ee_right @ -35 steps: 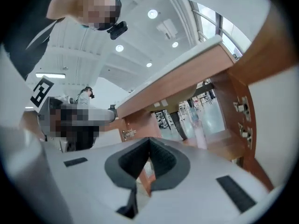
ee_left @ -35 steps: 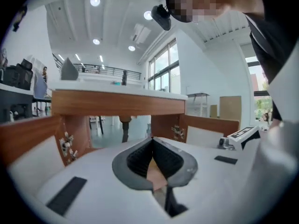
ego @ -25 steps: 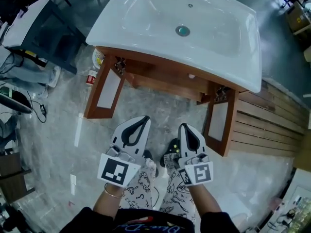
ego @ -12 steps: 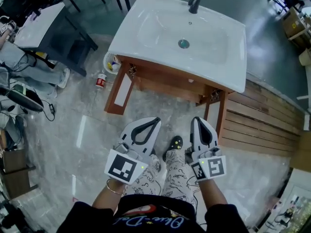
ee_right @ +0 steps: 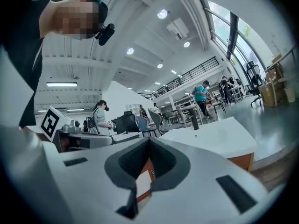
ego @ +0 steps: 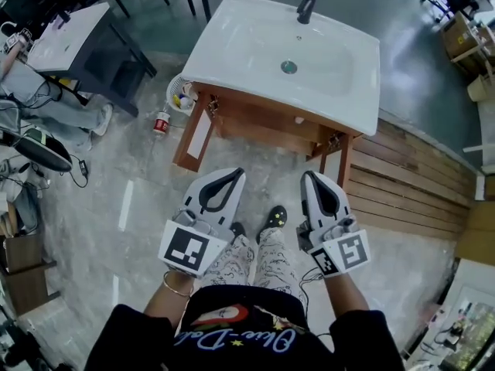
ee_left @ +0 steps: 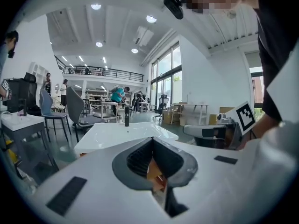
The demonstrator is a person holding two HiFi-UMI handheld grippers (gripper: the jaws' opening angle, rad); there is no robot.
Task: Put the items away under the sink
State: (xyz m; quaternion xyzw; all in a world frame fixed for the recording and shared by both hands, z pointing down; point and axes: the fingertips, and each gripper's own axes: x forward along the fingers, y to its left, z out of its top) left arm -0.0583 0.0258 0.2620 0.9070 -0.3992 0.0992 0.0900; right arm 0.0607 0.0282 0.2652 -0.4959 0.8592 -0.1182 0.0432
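Observation:
A white sink (ego: 325,68) with a black tap (ego: 308,1) tops a wooden cabinet (ego: 263,122) whose two doors hang open, the left door (ego: 196,134) and the right door (ego: 343,159). A white basket of small items (ego: 179,95) and a red-labelled tub (ego: 161,122) sit on the floor left of the cabinet. My left gripper (ego: 234,173) and right gripper (ego: 309,176) hang side by side well short of the cabinet, both shut with nothing between the jaws. The left gripper view shows the left gripper (ee_left: 152,140) shut, pointing at the sink (ee_left: 117,133).
A dark desk (ego: 85,37) and a seated person's legs (ego: 54,107) are at the left, with cables on the floor. Wooden decking (ego: 418,192) lies right of the cabinet. My feet (ego: 272,219) stand on the grey floor below the grippers.
The view has drawn back from the sink, which now looks smaller and farther. Both grippers stay shut and have spread slightly apart.

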